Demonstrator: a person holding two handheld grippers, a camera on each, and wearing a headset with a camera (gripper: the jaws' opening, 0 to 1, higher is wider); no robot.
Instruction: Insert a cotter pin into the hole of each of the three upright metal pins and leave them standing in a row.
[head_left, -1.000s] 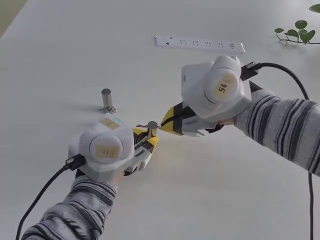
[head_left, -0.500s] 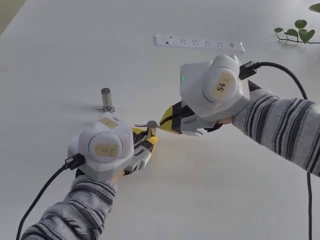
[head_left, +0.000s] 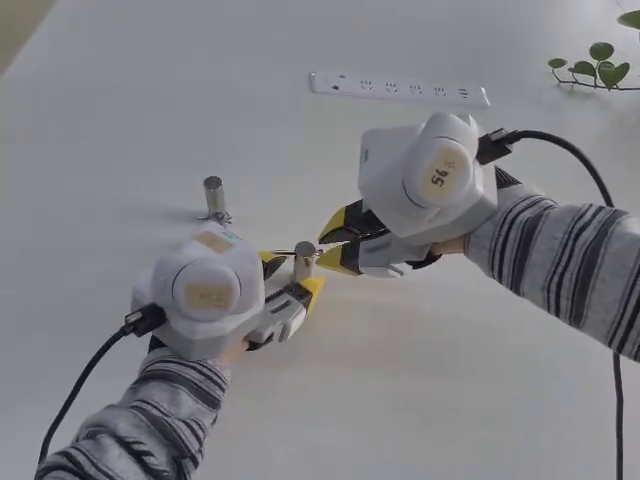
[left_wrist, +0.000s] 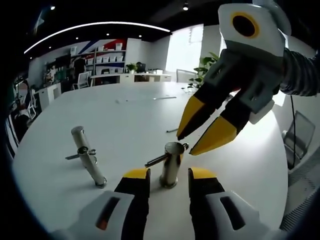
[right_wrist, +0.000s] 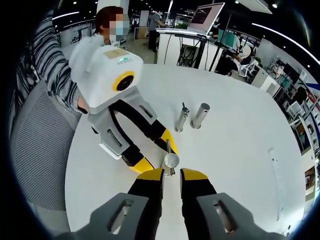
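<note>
An upright metal pin (left_wrist: 171, 167) stands on the white table (head_left: 120, 110). A cotter pin (left_wrist: 156, 160) runs through the hole near its top, with the shank sticking out to one side. The left gripper (head_left: 290, 275) has its yellow-tipped jaws on either side of this pin, low on its body. The left gripper view shows a thin gap on each side, so the jaws straddle the pin without clamping it. The right gripper (head_left: 321, 250) hangs just beside the pin's top, at the other end of the cotter pin, with its jaws parted and nothing between them. Near the left gripper, a second metal pin (right_wrist: 181, 118) stands with a cotter pin of its own, and a third metal pin (right_wrist: 201, 115) stands just beside it. Striped sleeves (head_left: 560, 250) cover both forearms, and a black cable (head_left: 80, 385) trails from the left gripper. A white power strip (head_left: 400, 88) lies farther up the table, with a leafy plant (head_left: 595, 62) at the far right edge.
</note>
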